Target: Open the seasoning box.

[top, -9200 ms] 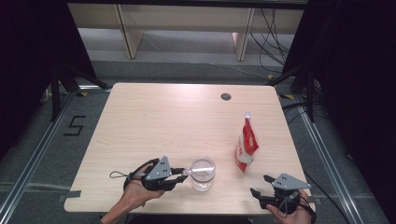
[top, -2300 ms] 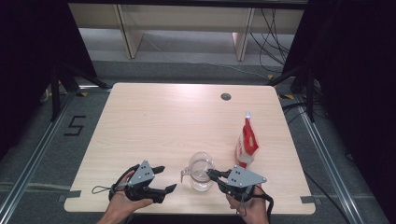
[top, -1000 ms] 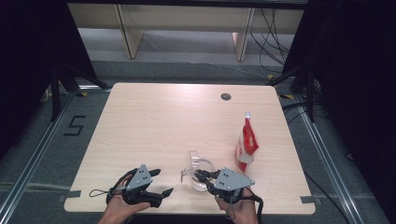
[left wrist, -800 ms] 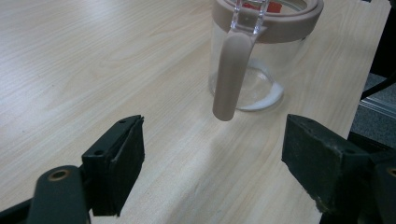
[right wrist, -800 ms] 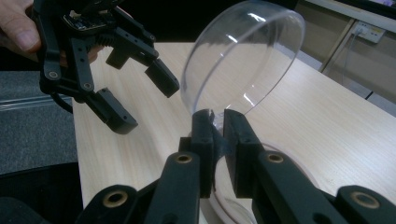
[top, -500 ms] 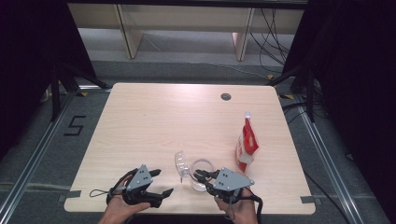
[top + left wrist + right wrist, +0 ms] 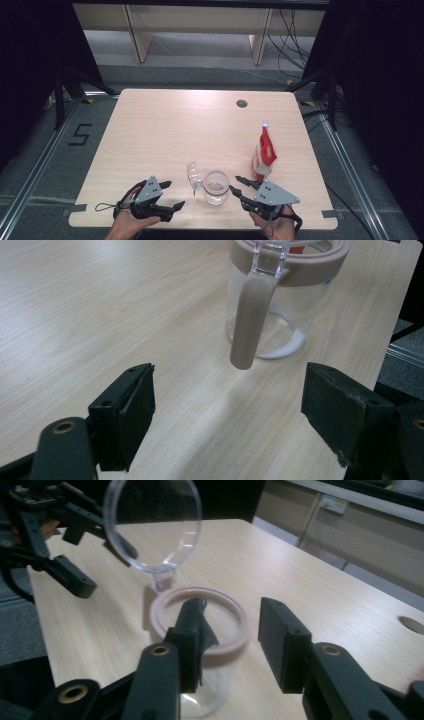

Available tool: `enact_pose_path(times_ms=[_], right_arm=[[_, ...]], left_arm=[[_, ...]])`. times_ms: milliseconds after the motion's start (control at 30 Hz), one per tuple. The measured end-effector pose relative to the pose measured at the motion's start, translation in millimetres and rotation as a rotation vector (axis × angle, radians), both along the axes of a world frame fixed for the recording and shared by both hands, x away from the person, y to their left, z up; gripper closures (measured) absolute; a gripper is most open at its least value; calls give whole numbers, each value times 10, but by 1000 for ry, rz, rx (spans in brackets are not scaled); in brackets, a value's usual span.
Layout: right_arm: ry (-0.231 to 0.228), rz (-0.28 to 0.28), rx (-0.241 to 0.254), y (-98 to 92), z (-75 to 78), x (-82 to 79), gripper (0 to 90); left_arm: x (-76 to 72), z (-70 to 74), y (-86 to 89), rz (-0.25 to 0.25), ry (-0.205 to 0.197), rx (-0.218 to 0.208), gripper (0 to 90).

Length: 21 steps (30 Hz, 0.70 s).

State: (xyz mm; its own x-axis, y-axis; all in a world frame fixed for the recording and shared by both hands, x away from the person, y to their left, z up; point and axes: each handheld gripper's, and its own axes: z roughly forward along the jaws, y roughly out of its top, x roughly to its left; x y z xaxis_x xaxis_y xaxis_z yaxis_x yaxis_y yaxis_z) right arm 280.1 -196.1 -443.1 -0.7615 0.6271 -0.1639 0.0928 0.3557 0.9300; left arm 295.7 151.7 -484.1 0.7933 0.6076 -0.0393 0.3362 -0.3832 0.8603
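A clear glass jug [image 7: 216,189] with a pink rim [image 7: 165,611] stands near the table's front edge. Its round clear lid [image 7: 192,172] is tipped up on the handle side and shows upright as the lid [image 7: 152,525] in the right gripper view. My left gripper [image 7: 173,194] stands open left of the jug, its jaws either side of the brownish handle [image 7: 248,320] but apart from it. My right gripper [image 7: 235,184] sits just right of the jug. Its jaws have just been opening, and as the right gripper [image 7: 235,625] it hovers by the rim with nothing held between them.
A red and white pouch [image 7: 264,152] stands upright right of the jug, close behind my right hand. The wooden table [image 7: 165,125] has a round cable hole [image 7: 242,103] at the back right. Shelving and cables lie beyond the far edge.
The lid has swung up and over toward the handle side. My right gripper has let it go, opened and drawn back to the right of the jug. The left gripper has stayed put.
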Motion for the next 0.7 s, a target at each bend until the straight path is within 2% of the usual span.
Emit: enact_pose_path(times_ms=[33, 133, 200, 267, 300, 367, 467, 533, 600, 700], right_arm=[[-1, -27, 6, -103, 1, -14, 591], [1, -53, 16, -186, -4, -26, 577], [-7, -88, 24, -281, -23, -43, 555], [9, -107, 30, -345, -43, -57, 538], [10, -127, 27, -399, -54, -62, 508], [7, -132, 31, -421, -62, -60, 483], [24, -162, 31, -499, -84, -58, 430], [72, -184, 50, -545, -107, -79, 419], [57, -215, 45, -601, -121, -69, 392], [79, -243, 50, -653, -146, -50, 365]], left_arm=[[2, 1, 5, -3, -2, 6, 211], [-4, -12, 0, 14, 19, -9, 211], [-3, -17, -2, 16, 23, -14, 210], [-5, -13, -2, 23, 26, -7, 208], [-2, -18, -8, 23, 31, -19, 205], [-8, -13, -6, 30, 29, -12, 202], [-1, -8, -4, 26, 26, -7, 185], [-2, -10, -3, 39, 30, -6, 167], [2, -8, 0, 40, 28, -6, 163], [11, -2, 4, 37, 26, -16, 162]])
